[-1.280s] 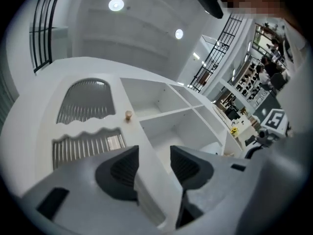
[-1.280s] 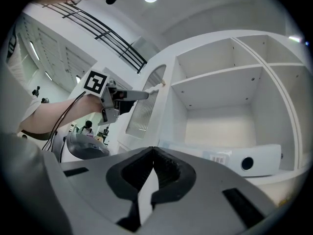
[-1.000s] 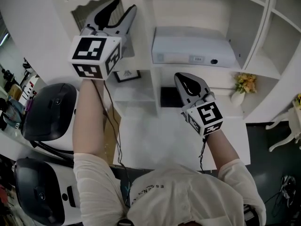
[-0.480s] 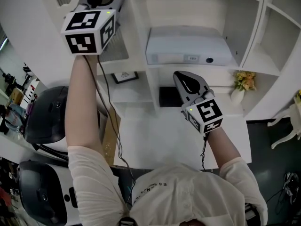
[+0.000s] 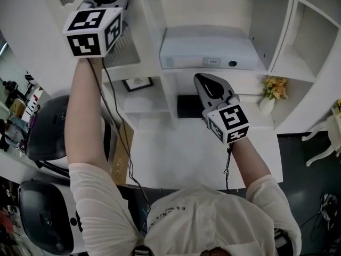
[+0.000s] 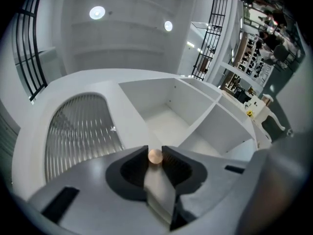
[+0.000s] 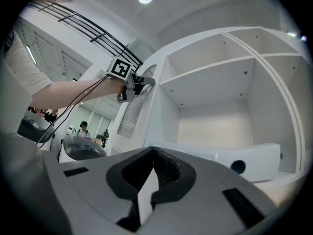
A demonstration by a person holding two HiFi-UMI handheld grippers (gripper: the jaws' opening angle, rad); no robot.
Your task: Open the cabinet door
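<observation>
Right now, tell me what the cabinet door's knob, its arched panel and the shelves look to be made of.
Knob: probably wood, matte tan, round. Arched panel: ribbed, translucent-looking, perhaps fluted glass or plastic. Shelves: smooth white painted board, likely wood or MDF.

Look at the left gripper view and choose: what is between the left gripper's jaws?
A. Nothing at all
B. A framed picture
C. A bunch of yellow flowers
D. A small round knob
D: in the left gripper view the left gripper, whose jaws have just been closing, pinches the small round knob on the cabinet door from both sides.
</observation>
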